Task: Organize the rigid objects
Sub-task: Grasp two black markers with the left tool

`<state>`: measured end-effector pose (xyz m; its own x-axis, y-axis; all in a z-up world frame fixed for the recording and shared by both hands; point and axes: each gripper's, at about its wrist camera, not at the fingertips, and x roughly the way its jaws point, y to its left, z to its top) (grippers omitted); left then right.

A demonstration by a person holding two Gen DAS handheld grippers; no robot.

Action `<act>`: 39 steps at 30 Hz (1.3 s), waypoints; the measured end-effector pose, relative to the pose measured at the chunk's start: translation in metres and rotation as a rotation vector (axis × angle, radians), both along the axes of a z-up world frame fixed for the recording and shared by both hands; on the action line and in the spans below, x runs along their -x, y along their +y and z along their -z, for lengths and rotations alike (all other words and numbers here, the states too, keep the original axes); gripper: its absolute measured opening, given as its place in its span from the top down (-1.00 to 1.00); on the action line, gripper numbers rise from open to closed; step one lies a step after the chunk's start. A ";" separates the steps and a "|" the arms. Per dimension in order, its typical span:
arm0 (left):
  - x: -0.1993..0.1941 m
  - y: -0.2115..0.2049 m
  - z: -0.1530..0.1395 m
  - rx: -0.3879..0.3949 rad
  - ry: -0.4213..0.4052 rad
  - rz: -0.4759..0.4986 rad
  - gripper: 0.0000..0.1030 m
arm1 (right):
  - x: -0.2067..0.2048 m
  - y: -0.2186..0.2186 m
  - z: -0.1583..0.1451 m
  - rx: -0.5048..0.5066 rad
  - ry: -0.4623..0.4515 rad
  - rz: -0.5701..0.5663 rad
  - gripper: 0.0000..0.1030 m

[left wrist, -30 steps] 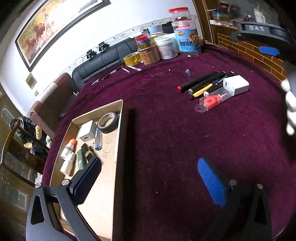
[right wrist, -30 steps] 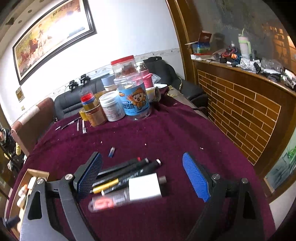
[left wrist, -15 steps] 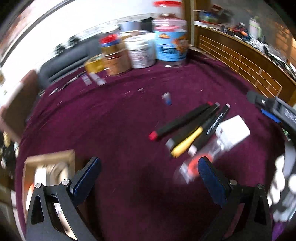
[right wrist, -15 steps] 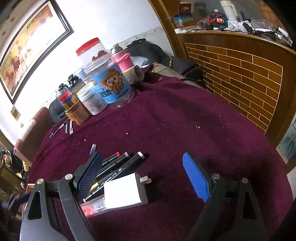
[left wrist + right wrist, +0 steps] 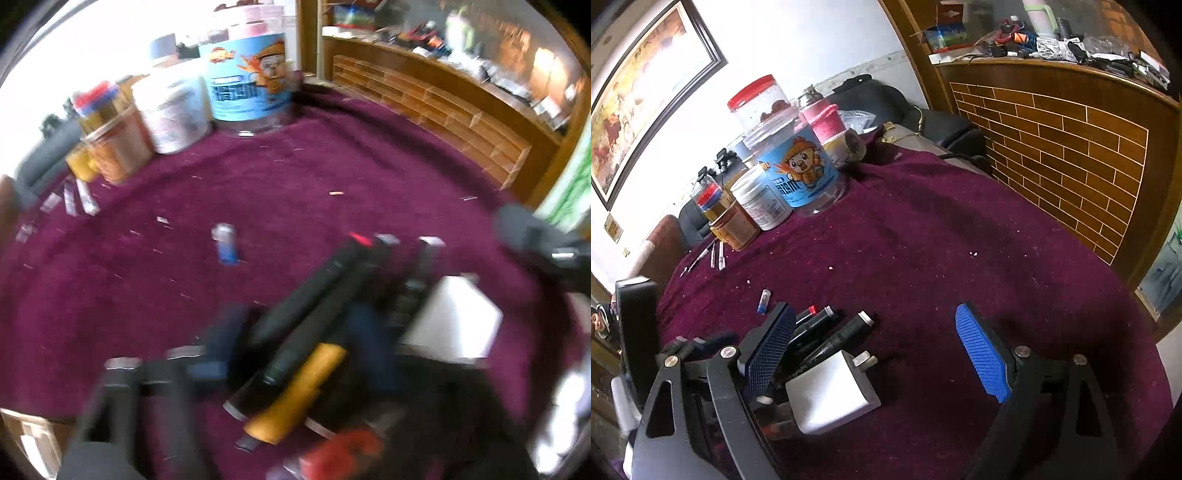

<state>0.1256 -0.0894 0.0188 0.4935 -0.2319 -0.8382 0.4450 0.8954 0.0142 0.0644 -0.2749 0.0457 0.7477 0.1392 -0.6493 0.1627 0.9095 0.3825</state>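
The left gripper (image 5: 295, 332), badly blurred in its own view, has its dark-blue padded fingers (image 5: 225, 332) on either side of a bundle of black marker pens (image 5: 314, 295), and the jaws are closing round them; whether the pads already press, the blur hides. The markers lie side by side on the round table's purple velvet cloth (image 5: 332, 166), their long axes running from the near edge, where the grippers are, up and away to the right. Their capped ends — one red (image 5: 360, 239), the others silvery — point toward the far-right rim. An orange-yellow pen (image 5: 299, 395) lies along the same line, its body nearer the grippers. Touching the markers' right side is a white plug-in charger block (image 5: 450, 325); a clear packet with something red inside (image 5: 343, 450) sits at the near end.

The right gripper (image 5: 875, 354) stands wide open, holding nothing, with the charger block (image 5: 831, 391) between its blue fingers, hard by the left one, prongs aimed at the far-right rim.

The right view alone is sharp — it shows the marker tips (image 5: 864, 319), a small blue-and-clear tube (image 5: 763, 301) lying just beyond them, and thin pens (image 5: 716, 254) near the far-left edge. There too stands a cluster of plastic jars, the largest with a blue cartoon label (image 5: 798, 173). The left view alone shows a cardboard box corner (image 5: 26, 435) at the near-left edge.
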 end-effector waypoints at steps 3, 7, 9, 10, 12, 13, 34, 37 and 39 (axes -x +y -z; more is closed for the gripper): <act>0.017 0.005 -0.006 -0.033 -0.024 -0.010 0.95 | -0.002 0.002 0.001 0.014 0.008 -0.004 -0.73; 0.044 0.037 -0.004 0.023 0.066 -0.048 1.00 | -0.001 0.001 0.003 0.014 0.013 -0.003 -0.73; 0.066 0.058 -0.002 0.048 0.107 -0.081 1.00 | -0.001 0.001 0.004 0.011 0.017 -0.003 -0.73; 0.074 0.066 -0.003 0.056 0.114 -0.096 1.00 | -0.001 0.001 0.004 0.007 0.020 -0.006 -0.73; 0.082 0.081 -0.009 0.096 0.102 -0.137 1.00 | -0.002 0.002 0.006 -0.003 0.028 -0.015 -0.72; 0.080 0.085 -0.014 0.119 0.095 -0.148 0.98 | -0.002 0.004 0.006 -0.004 0.030 -0.020 -0.72; -0.002 0.056 0.010 0.296 0.124 -0.084 0.36 | -0.001 0.020 0.004 -0.021 0.012 -0.091 -0.72; -0.005 0.049 0.007 0.215 0.077 -0.115 0.36 | -0.001 0.020 0.006 -0.033 0.018 -0.093 -0.72; -0.005 0.023 0.008 0.062 0.013 -0.099 0.25 | -0.002 0.019 0.007 -0.043 0.023 -0.091 -0.73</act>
<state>0.1303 -0.0665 0.0107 0.5058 -0.2338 -0.8303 0.3536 0.9342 -0.0477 0.0662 -0.2563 0.0389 0.7154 0.2337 -0.6584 0.0898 0.9038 0.4183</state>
